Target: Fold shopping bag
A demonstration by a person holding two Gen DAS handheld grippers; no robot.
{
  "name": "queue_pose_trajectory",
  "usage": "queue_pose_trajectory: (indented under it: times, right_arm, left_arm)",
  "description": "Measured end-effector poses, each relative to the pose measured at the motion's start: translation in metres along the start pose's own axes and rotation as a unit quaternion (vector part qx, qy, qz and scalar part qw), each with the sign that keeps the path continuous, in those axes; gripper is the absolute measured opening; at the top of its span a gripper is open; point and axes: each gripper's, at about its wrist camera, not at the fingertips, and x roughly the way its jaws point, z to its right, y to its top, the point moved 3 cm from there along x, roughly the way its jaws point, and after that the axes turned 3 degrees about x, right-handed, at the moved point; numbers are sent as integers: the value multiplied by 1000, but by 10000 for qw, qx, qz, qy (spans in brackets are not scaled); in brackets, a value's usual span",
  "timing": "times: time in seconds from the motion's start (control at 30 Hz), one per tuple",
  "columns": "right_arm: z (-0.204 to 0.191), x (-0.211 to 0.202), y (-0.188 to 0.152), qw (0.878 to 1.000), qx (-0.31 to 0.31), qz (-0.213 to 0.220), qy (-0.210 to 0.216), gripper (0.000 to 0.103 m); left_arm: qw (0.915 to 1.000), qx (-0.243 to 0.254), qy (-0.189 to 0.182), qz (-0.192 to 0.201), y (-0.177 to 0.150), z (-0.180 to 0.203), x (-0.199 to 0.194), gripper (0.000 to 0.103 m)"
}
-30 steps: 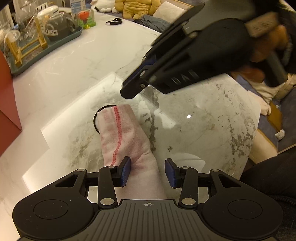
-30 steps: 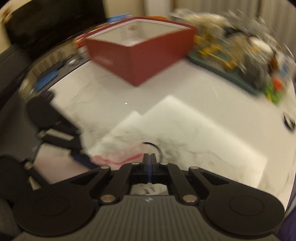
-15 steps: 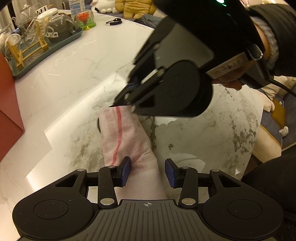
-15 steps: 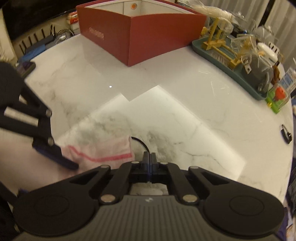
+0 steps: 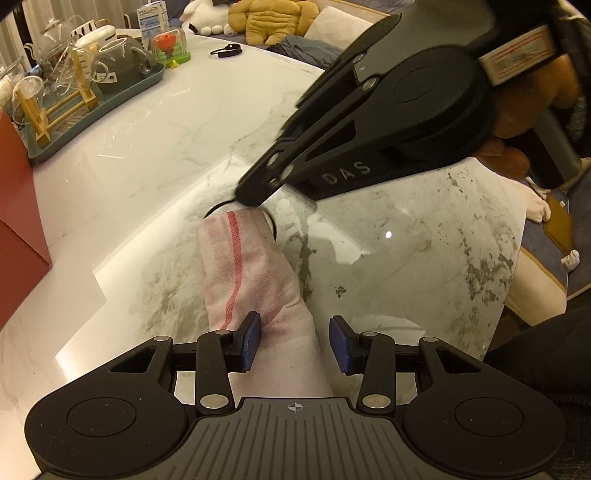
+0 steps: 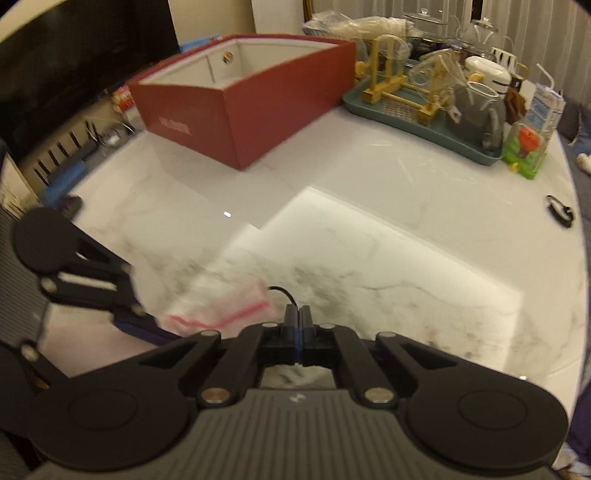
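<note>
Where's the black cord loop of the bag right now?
In the left wrist view the black cord loop lies on the marble table at the far end of the folded bag, right under the right gripper tip.

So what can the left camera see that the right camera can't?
Only the left wrist view shows the yellow plush toy beyond the table and the side of the right tool, tip at the bag's far end. Only the right wrist view shows the red box's open inside and the right tool's jaws together. Both show the pink shopping bag, its black cord, the marble table and the dish tray.
</note>
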Motion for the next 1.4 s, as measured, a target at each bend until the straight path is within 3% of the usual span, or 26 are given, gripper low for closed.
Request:
queue_pose_trajectory:
  times: [0.17, 0.3, 0.43, 0.47, 0.5, 0.53, 0.67, 0.83, 0.87, 0.9, 1.03, 1.13, 1.3, 1.4]
  right_arm:
    - [-15, -5, 9, 9994, -102, 129, 315, 0]
    - [-18, 6, 14, 9995, -174, 45, 260, 0]
    - [-2, -7, 17, 9969, 471, 294, 563, 0]
    - [7, -10, 17, 9955, 691, 348, 554, 2]
    - [18, -10, 17, 9942, 912, 346, 447, 18]
    - [26, -8, 15, 9934, 1070, 268, 323, 25]
    - [40, 9, 1, 9925, 1202, -226, -9, 27]
    - [22, 32, -5, 9979, 437, -323, -352, 26]
    - [15, 34, -4, 9981, 166, -329, -486, 8]
    - [9, 35, -4, 9975, -106, -335, -620, 0]
    - [4, 31, -1, 9979, -117, -413, -491, 0]
    - [2, 12, 3, 9996, 24, -106, -269, 0]
    - [-28, -5, 5, 9958, -849, 75, -332, 0]
    - [-37, -7, 5, 9950, -942, 112, -308, 0]
  left_arm:
    - [10000, 50, 47, 0, 0, 2, 1, 42]
    - [10000, 68, 39, 3, 0, 2, 1, 42]
    - [10000, 67, 13, 9, -1, 0, 1, 42]
    - [10000, 86, 11, 2, -1, 1, 1, 42]
    - [9999, 105, 10, -4, -1, 1, 1, 42]
    - [9999, 123, 12, -7, -1, 1, 1, 42]
    - [9999, 161, 21, -8, -1, 3, 1, 42]
    - [9999, 158, 12, -15, -2, 5, 0, 42]
    - [9999, 153, 9, -15, -3, 5, 0, 42]
    - [9999, 148, 5, -14, -3, 5, 0, 42]
    - [9999, 116, -2, 8, -3, 4, 0, 42]
    - [9999, 133, 8, 12, -4, 5, 0, 42]
    - [9998, 212, -7, -16, -5, 5, -1, 42]
    - [9997, 227, -13, -23, -2, 5, -1, 42]
